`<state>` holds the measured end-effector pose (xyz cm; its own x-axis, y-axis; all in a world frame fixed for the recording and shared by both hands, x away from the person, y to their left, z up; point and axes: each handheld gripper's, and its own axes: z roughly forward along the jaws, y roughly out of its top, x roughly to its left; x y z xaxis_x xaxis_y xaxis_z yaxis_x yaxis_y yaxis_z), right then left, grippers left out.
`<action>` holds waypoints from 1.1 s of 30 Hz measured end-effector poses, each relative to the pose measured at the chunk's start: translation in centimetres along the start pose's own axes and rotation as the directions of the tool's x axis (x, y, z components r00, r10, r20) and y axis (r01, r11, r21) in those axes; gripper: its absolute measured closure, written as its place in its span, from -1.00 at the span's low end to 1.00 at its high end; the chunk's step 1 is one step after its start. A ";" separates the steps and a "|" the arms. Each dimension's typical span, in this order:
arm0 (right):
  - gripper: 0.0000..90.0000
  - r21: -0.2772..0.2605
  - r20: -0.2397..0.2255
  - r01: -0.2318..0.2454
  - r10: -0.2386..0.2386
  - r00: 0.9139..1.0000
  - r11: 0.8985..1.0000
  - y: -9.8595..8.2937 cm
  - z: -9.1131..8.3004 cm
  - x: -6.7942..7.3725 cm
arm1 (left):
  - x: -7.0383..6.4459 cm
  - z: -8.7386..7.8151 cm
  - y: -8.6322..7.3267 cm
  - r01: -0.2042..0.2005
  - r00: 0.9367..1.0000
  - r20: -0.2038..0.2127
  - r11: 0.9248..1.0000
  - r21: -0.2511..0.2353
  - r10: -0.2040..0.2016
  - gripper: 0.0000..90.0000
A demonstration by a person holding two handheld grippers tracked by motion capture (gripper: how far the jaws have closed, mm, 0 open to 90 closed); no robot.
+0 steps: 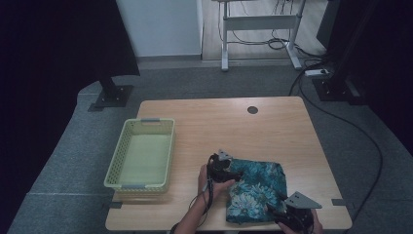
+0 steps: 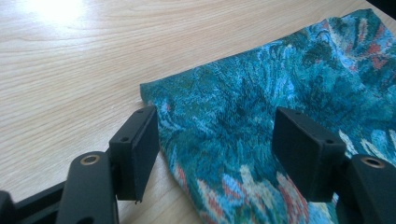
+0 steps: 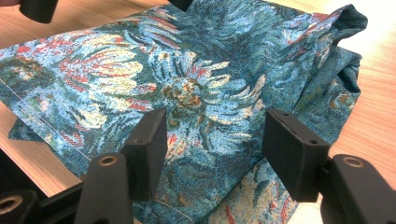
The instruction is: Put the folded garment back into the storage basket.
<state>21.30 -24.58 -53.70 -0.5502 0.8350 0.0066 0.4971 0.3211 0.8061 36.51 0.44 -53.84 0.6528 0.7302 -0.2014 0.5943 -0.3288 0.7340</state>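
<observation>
Looks like mid-fold on the floral cloth, which lies bunched on the near right part of the table, well right of the yellow basket. Left gripper sits low at the cloth's far left corner, right gripper over its near edge; both have jaws spread, pinching nothing. Next move, I'd judge: both close on an edge before lifting.

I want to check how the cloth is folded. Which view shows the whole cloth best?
The high view: the whole folded cloth lies on the table, all edges visible. The left gripper view shows just one corner, and the right gripper view a close stretch of its flower pattern.
</observation>
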 end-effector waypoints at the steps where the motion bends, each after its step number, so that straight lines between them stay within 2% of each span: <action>1: -0.11 0.001 0.001 0.001 -0.001 1.000 1.000 0.0 0.0 0.0 | 0.0 0.2 0.0 -0.003 1.000 -0.003 1.000 0.001 0.003 -0.29; 7: -0.11 0.002 0.000 0.004 -0.004 1.000 1.000 0.0 0.1 0.1 | 0.4 1.0 0.0 0.001 1.000 -0.015 1.000 0.018 0.000 -0.30; 13: -0.11 0.007 0.003 0.012 -0.012 1.000 1.000 -0.1 0.1 0.1 | 0.9 1.3 0.0 0.019 1.000 -0.018 1.000 0.010 -0.019 -0.29; 18: -0.11 0.007 0.002 0.009 -0.009 1.000 1.000 -0.1 0.1 0.0 | 0.9 1.7 0.2 0.015 1.000 -0.017 1.000 0.005 -0.015 -0.30; 26: -0.11 0.006 -0.002 0.011 -0.011 1.000 1.000 -0.1 0.1 0.2 | 0.7 2.3 0.5 0.001 1.000 -0.029 1.000 -0.006 -0.001 -0.31; 33: -0.11 0.003 -0.004 0.013 -0.013 1.000 1.000 -0.1 0.0 0.3 | 0.6 2.6 0.6 -0.029 0.999 -0.035 0.999 -0.012 0.029 -0.31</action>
<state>21.14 -24.33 -53.77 -0.5595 0.8289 -0.0018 0.4914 0.3334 0.8046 38.45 -0.89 -55.23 0.6529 0.7409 -0.1573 0.5692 -0.3430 0.7472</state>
